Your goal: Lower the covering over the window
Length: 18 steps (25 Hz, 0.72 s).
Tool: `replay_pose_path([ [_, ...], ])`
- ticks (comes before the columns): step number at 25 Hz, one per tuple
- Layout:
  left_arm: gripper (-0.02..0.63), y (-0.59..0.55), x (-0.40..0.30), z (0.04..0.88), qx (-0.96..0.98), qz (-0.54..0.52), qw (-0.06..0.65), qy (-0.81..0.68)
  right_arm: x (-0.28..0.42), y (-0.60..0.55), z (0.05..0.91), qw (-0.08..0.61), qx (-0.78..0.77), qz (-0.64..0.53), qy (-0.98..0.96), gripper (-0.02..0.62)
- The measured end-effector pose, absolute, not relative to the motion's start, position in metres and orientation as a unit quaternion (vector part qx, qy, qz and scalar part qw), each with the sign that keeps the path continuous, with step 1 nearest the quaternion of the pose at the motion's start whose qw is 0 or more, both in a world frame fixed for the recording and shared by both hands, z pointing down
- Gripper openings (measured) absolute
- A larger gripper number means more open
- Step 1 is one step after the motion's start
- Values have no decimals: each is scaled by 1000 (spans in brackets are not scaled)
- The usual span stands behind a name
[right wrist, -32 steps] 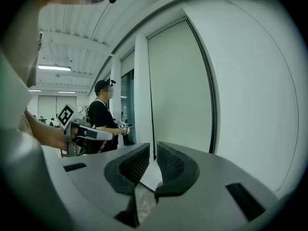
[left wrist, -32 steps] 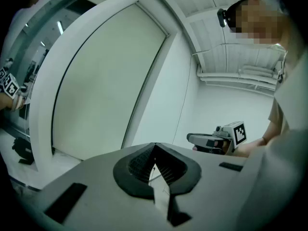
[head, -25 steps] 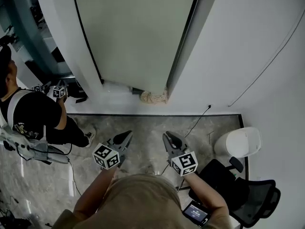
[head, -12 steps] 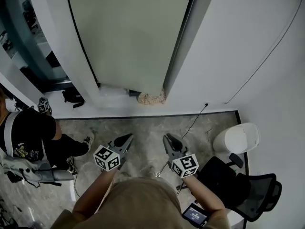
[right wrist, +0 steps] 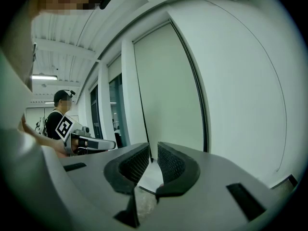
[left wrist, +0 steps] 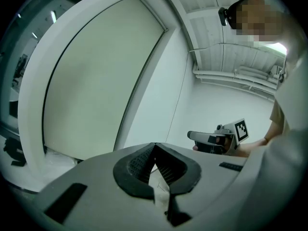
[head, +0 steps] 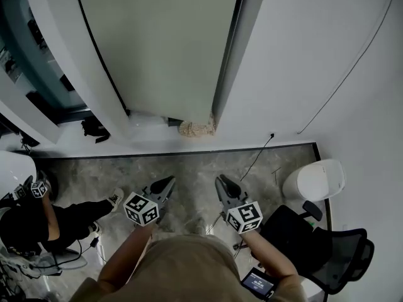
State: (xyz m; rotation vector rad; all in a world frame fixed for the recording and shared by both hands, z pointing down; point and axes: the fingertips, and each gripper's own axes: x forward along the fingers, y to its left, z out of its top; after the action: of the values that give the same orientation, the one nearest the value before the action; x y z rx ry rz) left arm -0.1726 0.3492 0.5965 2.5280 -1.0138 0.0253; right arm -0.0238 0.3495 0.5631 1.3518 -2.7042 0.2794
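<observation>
The blind (head: 160, 43) hangs at twelve o'clock, nearly down. It looks light and soft, so grab its bottom edge. The left gripper (head: 167, 181) is closed and empty. The right gripper (head: 221, 182) is slightly apart and empty.

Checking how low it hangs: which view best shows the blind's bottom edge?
Head view: the blind shows its whole bottom edge. Left gripper view: only that edge's left end; right gripper view: only the upper part.

The blind (head: 164, 43) looks like smooth, matt, pale cloth. The floor (head: 189, 165) is glossy veined stone. The left tongs (head: 169, 181) and right tongs (head: 221, 181) are matt grey plastic with ribbed black pads (right wrist: 170, 162).
</observation>
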Motion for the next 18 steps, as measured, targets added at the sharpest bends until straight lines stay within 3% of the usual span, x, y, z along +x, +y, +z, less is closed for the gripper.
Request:
replay_pose_path([
  [18,15,336,-96,603,890,1,212,-403,47,323,563,40,402,87,-910,43],
])
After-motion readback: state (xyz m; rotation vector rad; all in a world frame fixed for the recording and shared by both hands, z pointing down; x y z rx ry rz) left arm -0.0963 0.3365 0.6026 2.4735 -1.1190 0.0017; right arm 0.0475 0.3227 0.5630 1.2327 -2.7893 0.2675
